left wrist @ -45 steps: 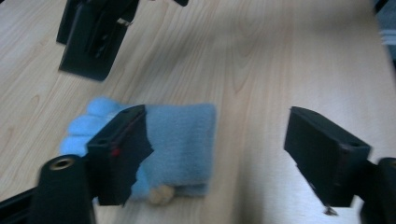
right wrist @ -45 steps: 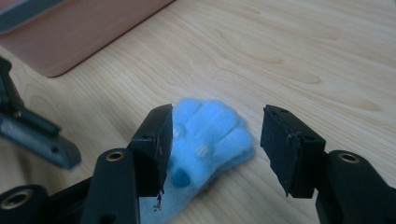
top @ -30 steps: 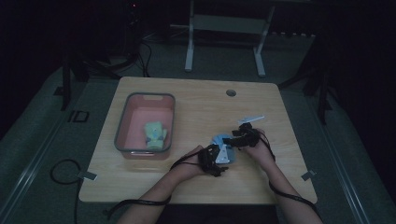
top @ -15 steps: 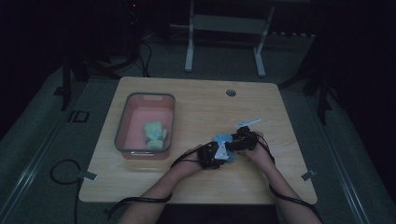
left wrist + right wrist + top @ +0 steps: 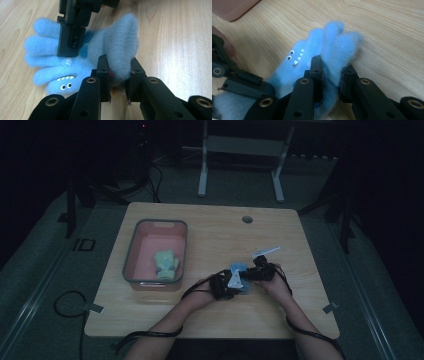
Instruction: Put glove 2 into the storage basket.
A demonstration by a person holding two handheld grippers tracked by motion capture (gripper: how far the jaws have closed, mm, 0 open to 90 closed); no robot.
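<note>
The blue glove (image 5: pixel 75 65) is fuzzy, with a little face with teeth, and it lies on the table (image 5: pixel 210 225) near the front edge. The left gripper (image 5: pixel 119 75) pinches its cuff end. The right gripper (image 5: pixel 331 72) has just been closing, and its jaws now squeeze the glove's fingers. A pink bin (image 5: pixel 131 251) with a green toy (image 5: pixel 165 263) sits well apart, to the left.
</note>
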